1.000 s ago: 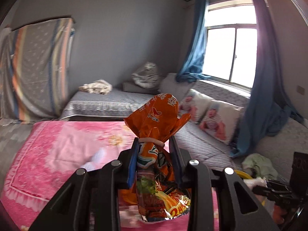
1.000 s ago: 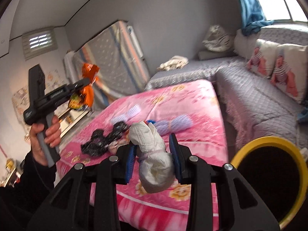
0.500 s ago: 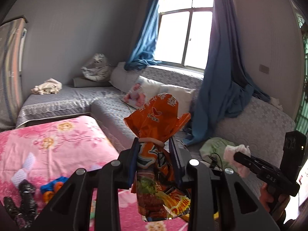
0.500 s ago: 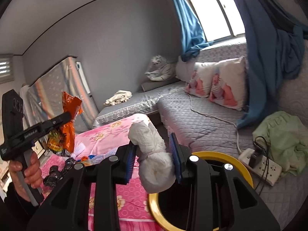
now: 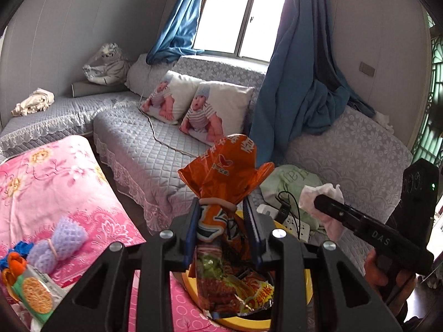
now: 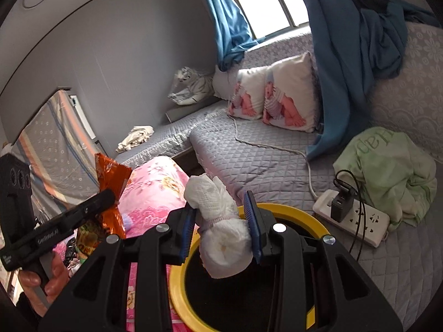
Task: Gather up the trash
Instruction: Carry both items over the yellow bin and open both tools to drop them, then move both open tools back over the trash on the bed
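While both of my hands hang over the yellow-rimmed bin (image 6: 279, 210), each tool has its piece of trash pinched. My left gripper (image 5: 223, 218) squeezes the orange snack wrapper (image 5: 221, 177) at its gathered neck, the crinkled top fanning out above the pads and the printed body dangling toward the bin mouth. My right gripper (image 6: 221, 221) clamps the wadded white tissue (image 6: 218, 221) around its waist, so it bulges above and below the blue pads.

Both pieces look feather-light to me. I judge the wrapper to be slick and springy film, best held where it is bunched, since a flat face would likely slide out. The tissue is soft and squashes; a grip across its middle seems safest, and it may cling to a pad once let go.

For room, the bin sits between the pink bedspread (image 5: 55, 182) and the grey quilted sofa (image 6: 263, 166). A white power strip (image 6: 357, 221) with a plugged charger and trailing cable lies on the sofa near the rim, beside a green cloth (image 6: 387, 171). My two tools are close together, so I would keep them from knocking over the opening
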Motion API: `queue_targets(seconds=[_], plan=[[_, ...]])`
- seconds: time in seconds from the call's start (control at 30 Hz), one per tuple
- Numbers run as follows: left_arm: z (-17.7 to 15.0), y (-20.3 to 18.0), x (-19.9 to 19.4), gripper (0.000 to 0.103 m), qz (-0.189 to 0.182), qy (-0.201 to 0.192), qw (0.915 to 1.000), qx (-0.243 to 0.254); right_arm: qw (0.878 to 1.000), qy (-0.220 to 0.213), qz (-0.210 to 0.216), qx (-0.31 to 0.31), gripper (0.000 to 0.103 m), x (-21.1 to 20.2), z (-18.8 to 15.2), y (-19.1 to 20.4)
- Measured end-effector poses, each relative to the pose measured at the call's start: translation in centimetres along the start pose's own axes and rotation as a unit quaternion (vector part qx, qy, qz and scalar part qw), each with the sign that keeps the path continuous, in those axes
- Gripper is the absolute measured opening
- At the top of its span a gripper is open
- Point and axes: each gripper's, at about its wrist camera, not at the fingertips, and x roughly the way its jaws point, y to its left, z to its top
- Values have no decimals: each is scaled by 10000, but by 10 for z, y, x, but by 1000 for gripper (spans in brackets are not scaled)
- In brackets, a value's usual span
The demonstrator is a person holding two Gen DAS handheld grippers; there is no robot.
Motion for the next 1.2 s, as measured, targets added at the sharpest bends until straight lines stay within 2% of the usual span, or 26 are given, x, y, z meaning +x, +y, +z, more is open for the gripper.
queue_targets(seconds=[0.37, 0.47, 0.5, 0.57, 0.6, 0.63, 0.83, 1.07, 1.2], plan=[[-36, -2, 53, 30, -122, 686, 9974, -188, 9980, 500, -225, 309, 34, 43, -12, -24], [-40, -1, 55, 30, -81, 720, 9972, -202, 9974, 560, -286, 346, 36, 49, -15, -27], [-40, -1, 57, 32, -80, 733, 9970, -212, 9973, 559, -303, 371, 38, 49, -15, -28], [-39, 0, 56, 44, -80, 737, 9969, -264, 9970, 557, -334, 415, 43, 49, -15, -30], [-40, 1, 55, 54, -43, 710, 9970, -290, 9968, 547, -374, 450, 46, 49, -15, -32], [-40, 2, 54, 59, 15, 665, 9973, -303, 9966, 529, -426, 472, 47, 49, -15, -34], [-35, 13, 41, 64, 133, 490, 9976, -474, 9956, 421, -598, 577, 50, 40, -13, -41], [-15, 38, -3, 68, 480, -60, 9967, -654, 9982, 88, -465, 359, 53, 22, -8, -24], [-3, 57, -43, 77, 871, -505, 9925, -689, 9996, -186, -190, 96, 65, 11, -3, 0]])
